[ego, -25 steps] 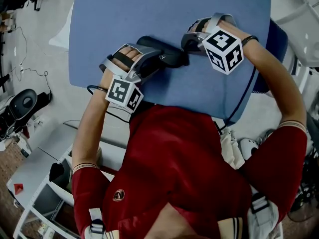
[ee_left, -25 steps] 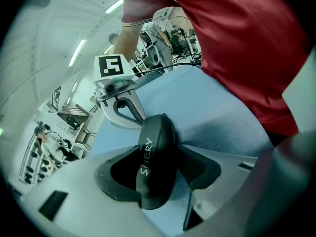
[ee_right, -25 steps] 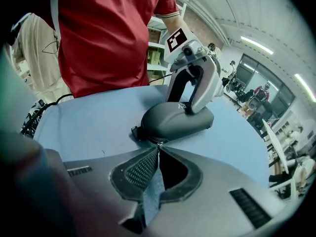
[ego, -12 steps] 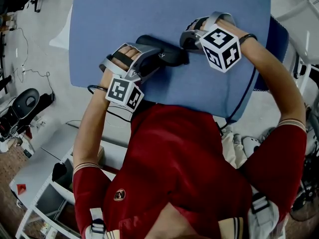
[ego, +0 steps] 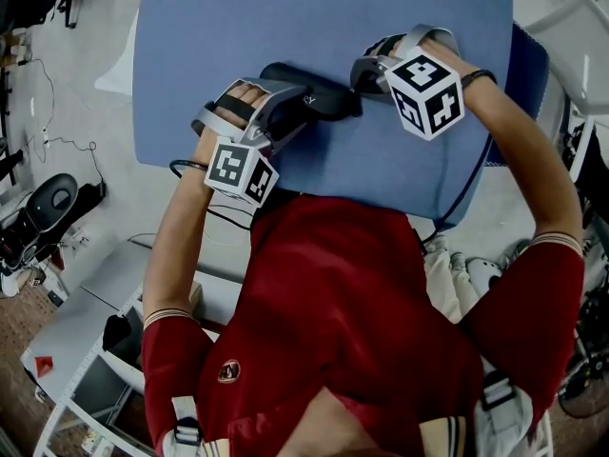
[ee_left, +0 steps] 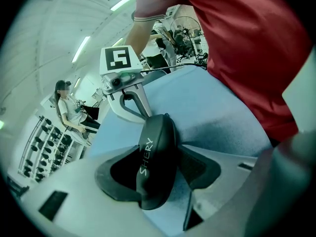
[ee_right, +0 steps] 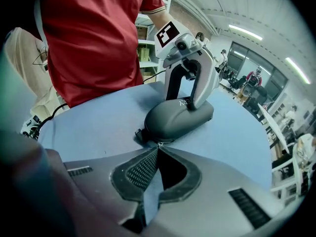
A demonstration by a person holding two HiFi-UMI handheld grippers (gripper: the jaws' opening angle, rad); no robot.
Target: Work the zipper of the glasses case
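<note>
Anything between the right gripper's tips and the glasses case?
Only the small metal zipper pull. In the right gripper view, the right gripper pinches it at the near end of the glasses case.

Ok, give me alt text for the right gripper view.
The right hand-held gripper has just closed its jaws, tips pinching the small zipper pull at the near end of a dark glasses case on a blue table. The left hand-held gripper clamps the case's far end.
</note>
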